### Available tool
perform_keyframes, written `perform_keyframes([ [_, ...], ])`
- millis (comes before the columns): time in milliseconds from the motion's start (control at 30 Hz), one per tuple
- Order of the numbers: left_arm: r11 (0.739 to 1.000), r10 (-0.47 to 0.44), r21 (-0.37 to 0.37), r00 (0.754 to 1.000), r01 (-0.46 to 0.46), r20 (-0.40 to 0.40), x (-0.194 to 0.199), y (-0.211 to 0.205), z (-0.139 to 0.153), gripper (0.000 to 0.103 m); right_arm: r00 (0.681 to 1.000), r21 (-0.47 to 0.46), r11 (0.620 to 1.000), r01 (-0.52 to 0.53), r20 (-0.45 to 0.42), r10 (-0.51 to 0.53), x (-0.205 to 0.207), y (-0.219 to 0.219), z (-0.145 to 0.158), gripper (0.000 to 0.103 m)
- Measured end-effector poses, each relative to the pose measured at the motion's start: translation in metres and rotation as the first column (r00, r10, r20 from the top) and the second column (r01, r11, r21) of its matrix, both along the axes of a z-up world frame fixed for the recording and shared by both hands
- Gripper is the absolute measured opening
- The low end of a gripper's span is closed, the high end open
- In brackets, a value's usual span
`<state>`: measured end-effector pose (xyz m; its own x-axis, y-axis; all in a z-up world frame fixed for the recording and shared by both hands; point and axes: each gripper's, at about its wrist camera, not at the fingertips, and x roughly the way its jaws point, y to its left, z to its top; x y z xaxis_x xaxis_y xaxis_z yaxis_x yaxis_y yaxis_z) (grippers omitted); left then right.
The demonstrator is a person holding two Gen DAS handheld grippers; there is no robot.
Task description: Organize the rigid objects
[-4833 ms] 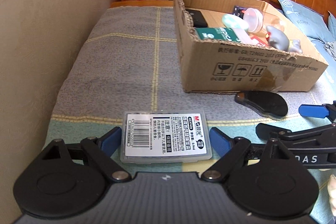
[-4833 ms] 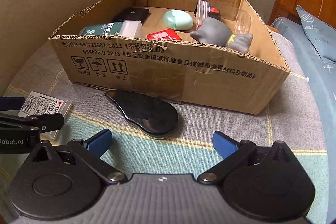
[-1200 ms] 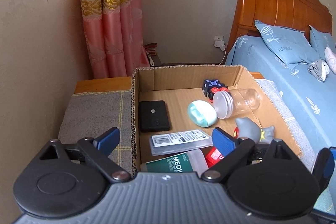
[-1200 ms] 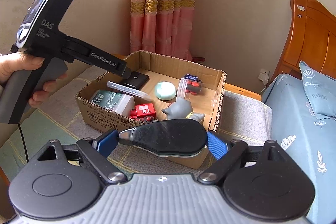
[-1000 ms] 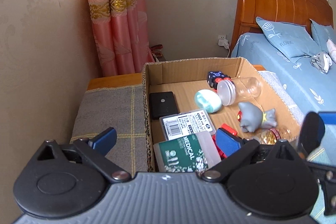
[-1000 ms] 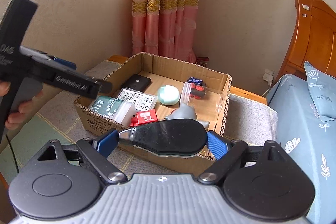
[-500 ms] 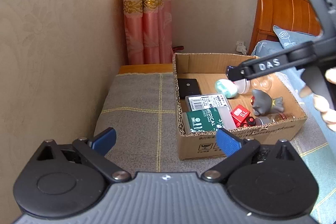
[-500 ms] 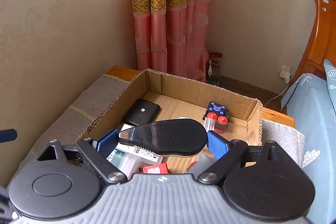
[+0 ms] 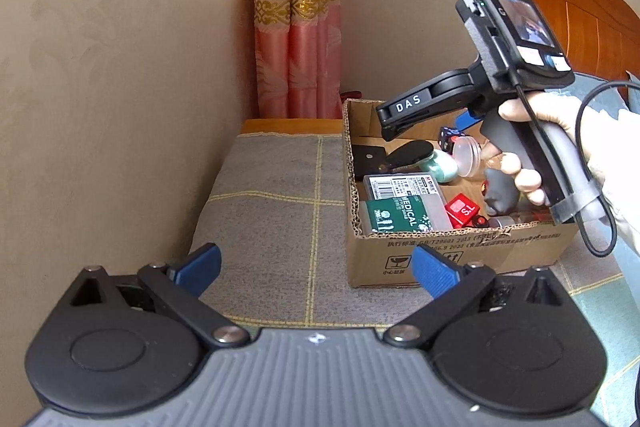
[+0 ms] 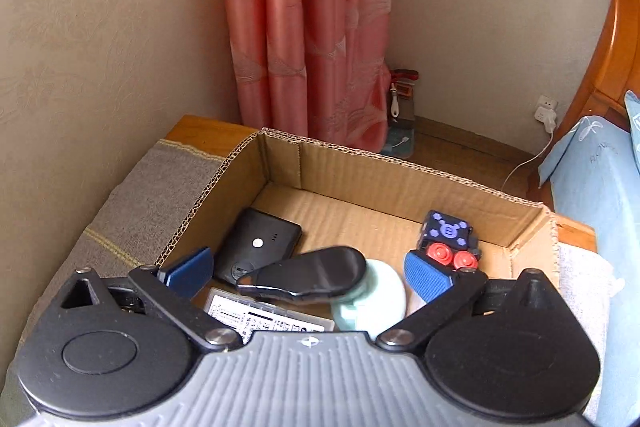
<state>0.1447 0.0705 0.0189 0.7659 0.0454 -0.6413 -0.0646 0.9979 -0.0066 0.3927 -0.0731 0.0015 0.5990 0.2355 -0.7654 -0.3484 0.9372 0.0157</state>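
The right gripper (image 10: 308,277) hung over the cardboard box (image 9: 460,259), its jaws having just spread wide. The black oval case (image 10: 304,277) sat between the blue pads (image 10: 426,281), apart from both, slightly blurred; whether it was resting on the things below could not be told. In the left view the case (image 9: 412,153) showed under the gripper's black finger marked "DAS" (image 9: 408,105), at about 12 o'clock in the box. A gloved hand (image 9: 560,147) held the grey handle; the rear screen (image 9: 528,27) was lit.

The left gripper (image 9: 316,265) was spread with nothing between its pads, over the grey plaid cloth (image 9: 272,211), at 9 o'clock from the box.

Inside the box:
- green packet reading "MEDICAL" (image 9: 400,217) at the near wall
- clear barcoded case (image 9: 404,185) just behind it, brand logo too small to read
- red block marked "S.L" (image 9: 462,209) at 3 o'clock of the packet
- black flat device (image 10: 260,245) with a white dot, in the far left corner
- mint egg-shaped thing (image 10: 376,301) touching the oval case
- dark cube with a blue "B" (image 10: 448,233) over red buttons, far right
- grey toy (image 9: 500,193) and clear jar (image 9: 466,155), partly hidden by the handle

Box front carried Chinese print, "GB/T29601 2013" partly legible, and handling icons (image 9: 396,263). The box stood near a pink curtain (image 10: 308,39).
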Motion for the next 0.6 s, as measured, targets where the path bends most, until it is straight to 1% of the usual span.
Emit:
perform_keyframes([
  [267, 1.0, -0.002, -0.017, 1.0, 0.003, 0.028, -0.003, -0.002, 0.002, 0.101, 1.0, -0.039, 0.999, 0.02, 0.014, -0.019, -0.028, -0.015, 0.019, 0.103],
  [333, 1.0, 0.003, 0.003, 0.999, -0.003, 0.039, -0.004, -0.004, 0.004, 0.101, 1.0, -0.051, 0.998, 0.024, 0.02, -0.023, -0.038, -0.02, 0.025, 0.103],
  [467, 0.998, 0.016, 0.066, 0.998, -0.021, 0.064, -0.007, -0.011, 0.006, 0.101, 0.999, -0.09, 0.995, 0.051, 0.024, -0.049, -0.065, -0.028, 0.034, 0.103],
  [600, 0.998, 0.015, 0.068, 0.998, -0.019, 0.059, -0.008, -0.015, 0.007, 0.101, 0.993, -0.128, 0.987, 0.099, 0.069, -0.091, -0.109, -0.041, 0.041, 0.103],
])
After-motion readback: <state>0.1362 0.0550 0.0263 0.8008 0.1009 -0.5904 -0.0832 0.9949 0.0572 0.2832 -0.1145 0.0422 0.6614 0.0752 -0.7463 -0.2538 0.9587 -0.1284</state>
